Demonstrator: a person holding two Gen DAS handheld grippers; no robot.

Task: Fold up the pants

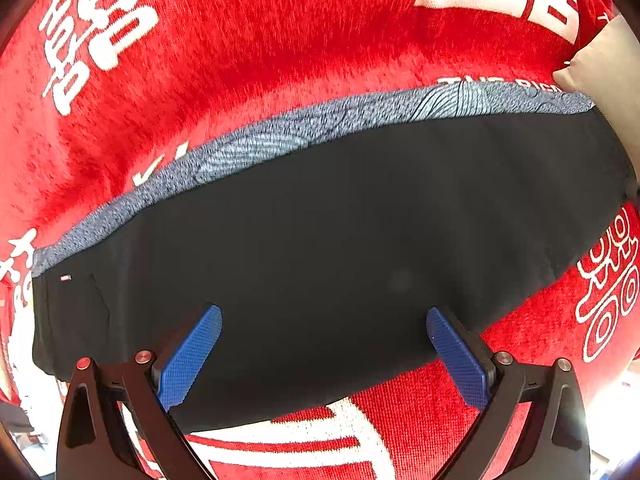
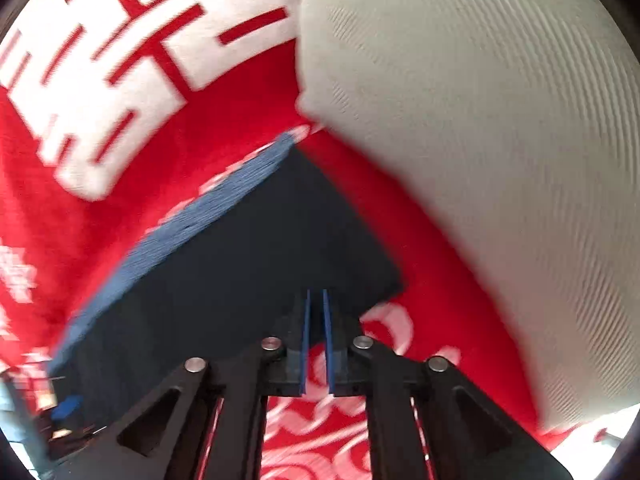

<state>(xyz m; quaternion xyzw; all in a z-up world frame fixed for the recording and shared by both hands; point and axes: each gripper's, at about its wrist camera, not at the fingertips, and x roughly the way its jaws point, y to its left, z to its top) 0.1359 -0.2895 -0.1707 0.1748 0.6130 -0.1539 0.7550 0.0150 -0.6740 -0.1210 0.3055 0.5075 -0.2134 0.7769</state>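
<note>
1. The pants [image 1: 340,248] lie flat as a long dark band across the middle of the left wrist view, running from the lower left to the upper right of the frame.
2. A blue-grey patterned strip [image 1: 256,140] runs along their upper edge, the dark layer lying over it.
3. A small pale tag [image 1: 65,278] sits near the left end of the dark fabric.
4. They rest on a red blanket [image 1: 248,40] with large white characters, which fills the rest of that view.
5. The left gripper [image 1: 324,316] has its blue pads spread wide at the bottom of the frame, over the near edge of the pants, with nothing between them.
6. In the right wrist view, which is blurred, one corner of the pants [image 2: 248,264] points toward the upper middle of the frame.
7. The right gripper [image 2: 316,300] sits at the lower centre, its pads drawn almost together with a thin slit between; nothing is seen caught between them.
8. A pale ribbed cushion [image 2: 480,140] fills the upper right, lying just beside the pants' corner on the red blanket.
</note>
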